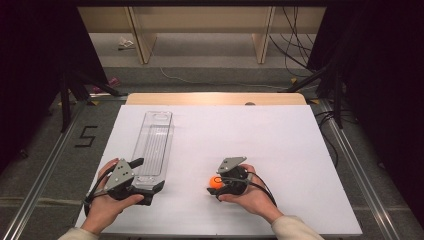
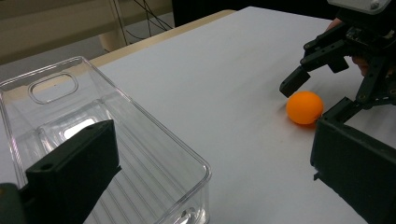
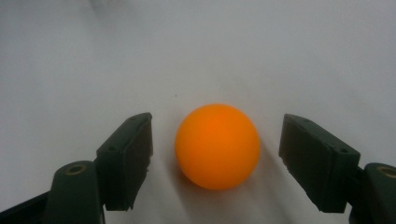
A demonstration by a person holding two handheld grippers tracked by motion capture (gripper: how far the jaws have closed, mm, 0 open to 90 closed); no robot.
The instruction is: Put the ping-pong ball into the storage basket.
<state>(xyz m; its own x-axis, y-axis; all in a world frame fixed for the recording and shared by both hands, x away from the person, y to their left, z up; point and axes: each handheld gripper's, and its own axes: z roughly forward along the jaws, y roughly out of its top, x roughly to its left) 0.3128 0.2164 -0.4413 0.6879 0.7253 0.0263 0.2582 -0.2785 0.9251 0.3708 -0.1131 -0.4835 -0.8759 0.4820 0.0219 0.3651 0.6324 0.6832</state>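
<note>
Near the tabletop's [image 1: 280, 130] front edge, the orange ball [image 3: 217, 145] lay between the right gripper's [image 3: 215, 156] parted, untouching jaws, while the left gripper [image 2: 205, 186] straddled the clear tray's [image 2: 140, 135] near end, jaws wide.

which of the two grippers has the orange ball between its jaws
The right gripper: the orange ball sits between its open jaws, with gaps either side. The left gripper is at the clear tray instead.
</note>
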